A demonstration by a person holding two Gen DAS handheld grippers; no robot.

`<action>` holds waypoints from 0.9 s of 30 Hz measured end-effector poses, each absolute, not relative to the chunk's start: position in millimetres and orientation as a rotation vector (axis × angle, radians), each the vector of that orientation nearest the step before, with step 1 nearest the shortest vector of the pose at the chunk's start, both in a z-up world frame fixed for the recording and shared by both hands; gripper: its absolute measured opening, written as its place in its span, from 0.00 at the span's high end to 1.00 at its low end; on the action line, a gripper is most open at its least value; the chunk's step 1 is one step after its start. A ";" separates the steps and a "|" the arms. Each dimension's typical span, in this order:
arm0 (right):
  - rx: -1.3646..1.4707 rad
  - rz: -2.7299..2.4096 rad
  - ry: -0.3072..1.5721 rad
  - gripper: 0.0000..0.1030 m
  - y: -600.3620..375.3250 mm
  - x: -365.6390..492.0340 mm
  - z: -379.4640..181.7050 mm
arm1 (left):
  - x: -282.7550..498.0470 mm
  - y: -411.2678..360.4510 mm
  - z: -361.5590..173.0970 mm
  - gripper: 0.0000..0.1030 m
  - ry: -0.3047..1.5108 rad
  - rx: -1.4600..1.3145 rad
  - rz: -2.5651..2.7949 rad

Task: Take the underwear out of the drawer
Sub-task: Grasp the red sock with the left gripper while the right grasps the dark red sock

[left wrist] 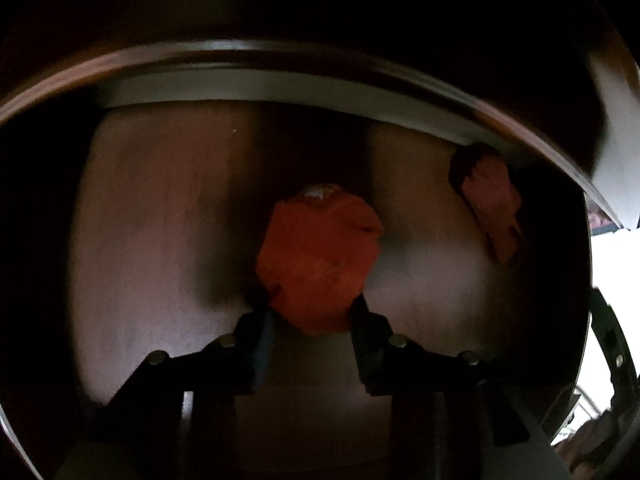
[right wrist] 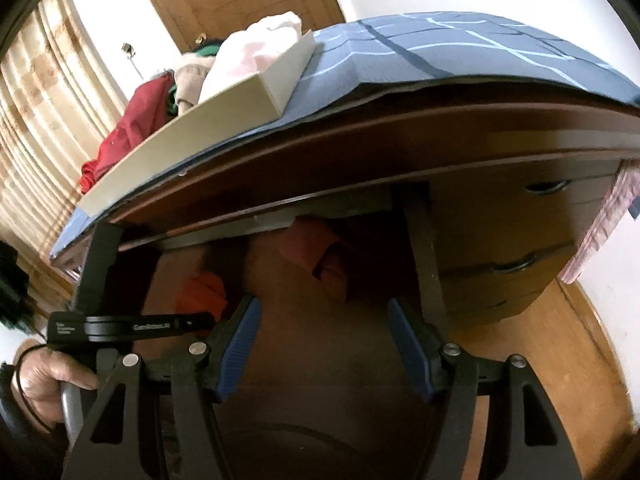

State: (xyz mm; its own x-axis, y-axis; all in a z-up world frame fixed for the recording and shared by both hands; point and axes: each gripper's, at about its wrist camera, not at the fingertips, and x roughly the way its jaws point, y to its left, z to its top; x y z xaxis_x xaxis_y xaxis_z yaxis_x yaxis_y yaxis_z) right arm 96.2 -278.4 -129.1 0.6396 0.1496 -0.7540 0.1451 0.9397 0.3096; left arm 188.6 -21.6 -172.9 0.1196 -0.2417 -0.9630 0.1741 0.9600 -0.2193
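A crumpled orange underwear (left wrist: 316, 256) lies on the brown floor of the open drawer (left wrist: 160, 240). My left gripper (left wrist: 312, 306) points steeply down into the drawer, and its two dark fingers press on the near end of the orange cloth from both sides. A pink underwear (left wrist: 492, 204) lies at the drawer's back right, partly under the dresser top. In the right wrist view the orange underwear (right wrist: 202, 292) and the pink underwear (right wrist: 308, 248) both show inside the drawer. My right gripper (right wrist: 323, 302) hovers over the drawer, open, with nothing between its blue pads.
A white box (right wrist: 240, 92) of mixed clothes stands on a blue patterned cloth (right wrist: 460, 44) on the dresser top. Closed drawers with dark handles (right wrist: 508, 266) are to the right, above a wooden floor. A hand (right wrist: 44, 380) holds the left tool.
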 end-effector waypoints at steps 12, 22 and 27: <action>0.287 0.117 1.078 0.34 -266.3 149.1 -145.6 | 196.3 1.6 -173.6 0.70 1.415 -0.039 -0.317; 0.084 0.124 1.182 0.34 -245.2 184.8 -154.9 | 193.1 -32.2 -171.3 0.71 1.410 -0.011 -0.339; 0.105 0.128 1.237 0.35 -236.3 196.9 -166.9 | 191.7 -43.2 -174.5 0.71 1.410 0.020 -0.352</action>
